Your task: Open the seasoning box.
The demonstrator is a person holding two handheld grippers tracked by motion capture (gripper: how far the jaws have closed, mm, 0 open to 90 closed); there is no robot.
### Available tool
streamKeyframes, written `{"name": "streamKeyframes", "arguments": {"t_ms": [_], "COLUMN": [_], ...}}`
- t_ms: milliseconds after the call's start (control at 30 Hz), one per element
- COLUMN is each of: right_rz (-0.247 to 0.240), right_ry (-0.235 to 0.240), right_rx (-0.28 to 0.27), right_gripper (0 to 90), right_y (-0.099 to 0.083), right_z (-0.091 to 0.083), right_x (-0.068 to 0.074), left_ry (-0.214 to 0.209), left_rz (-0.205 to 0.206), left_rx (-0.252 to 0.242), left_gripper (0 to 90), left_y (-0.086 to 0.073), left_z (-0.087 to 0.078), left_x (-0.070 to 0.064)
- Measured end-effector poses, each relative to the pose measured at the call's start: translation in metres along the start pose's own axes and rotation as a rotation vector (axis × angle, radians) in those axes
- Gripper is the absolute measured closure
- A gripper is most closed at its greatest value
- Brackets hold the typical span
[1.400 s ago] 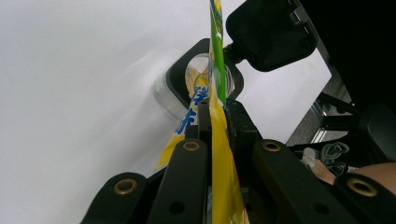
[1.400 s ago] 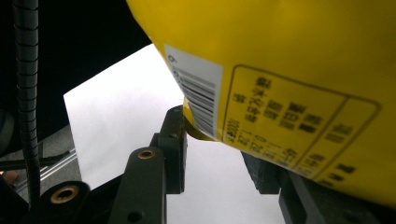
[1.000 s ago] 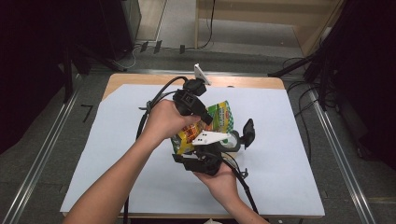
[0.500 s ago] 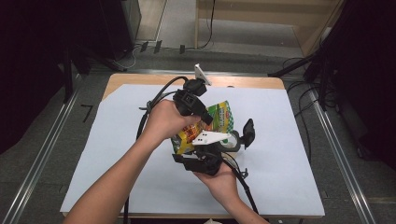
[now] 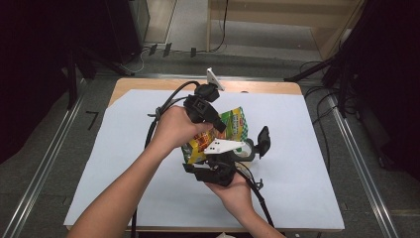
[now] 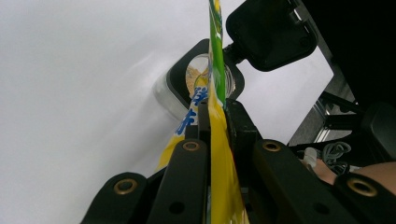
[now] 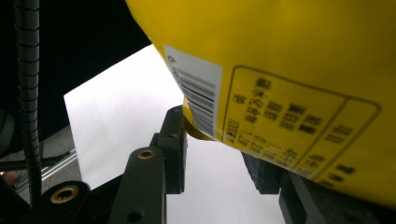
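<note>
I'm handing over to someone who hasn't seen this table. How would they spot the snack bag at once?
Start at the white sheet covering the table; both hands meet over its middle. Between them, off the sheet, hangs the snack bag, pinched by the left gripper and the right gripper. It's the only brightly coloured thing there: yellow and green, with a barcode on its yellow back.

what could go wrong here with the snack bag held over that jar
1. The left gripper pinches only a thin edge of the snack bag, so the film may slip out or tear if the hands pull apart.
2. The right gripper catches just the bag's bottom corner, a small hold that may let go.
3. The open jar sits close under the bag; a swing could knock it or miss its mouth, spilling on the white sheet.
</note>
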State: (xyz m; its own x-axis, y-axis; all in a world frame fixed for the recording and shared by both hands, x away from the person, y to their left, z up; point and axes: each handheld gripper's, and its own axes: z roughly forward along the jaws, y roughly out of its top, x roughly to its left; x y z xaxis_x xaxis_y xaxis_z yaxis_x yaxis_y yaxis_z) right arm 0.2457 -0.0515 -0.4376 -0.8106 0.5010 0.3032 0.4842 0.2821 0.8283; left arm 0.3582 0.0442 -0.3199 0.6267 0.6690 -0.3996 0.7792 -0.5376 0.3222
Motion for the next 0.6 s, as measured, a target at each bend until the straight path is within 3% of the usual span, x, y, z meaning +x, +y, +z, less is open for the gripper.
{"name": "streamKeyframes", "arguments": {"t_ms": [167, 367, 600], "right_rz": [0.001, 0.003, 0.003], "right_ry": [0.0, -0.002, -0.008], "right_rx": [-0.001, -0.006, -0.003], "right_gripper": [63.8, 63.0, 63.9], "right_y": [0.0, 0.0, -0.001], "right_z": [0.0, 0.001, 0.001], "right_x": [0.0, 0.001, 0.001], "left_ry": [0.003, 0.051, 0.077], "left_rz": [0.0, 0.018, 0.029], "left_rx": [0.002, 0.007, 0.01], "left_gripper": [87.5, 87.6, 87.5], "left_y": [0.0, 0.0, 0.0], "left_z": [0.0, 0.001, 0.002], "left_x": [-0.001, -0.01, -0.017]}}
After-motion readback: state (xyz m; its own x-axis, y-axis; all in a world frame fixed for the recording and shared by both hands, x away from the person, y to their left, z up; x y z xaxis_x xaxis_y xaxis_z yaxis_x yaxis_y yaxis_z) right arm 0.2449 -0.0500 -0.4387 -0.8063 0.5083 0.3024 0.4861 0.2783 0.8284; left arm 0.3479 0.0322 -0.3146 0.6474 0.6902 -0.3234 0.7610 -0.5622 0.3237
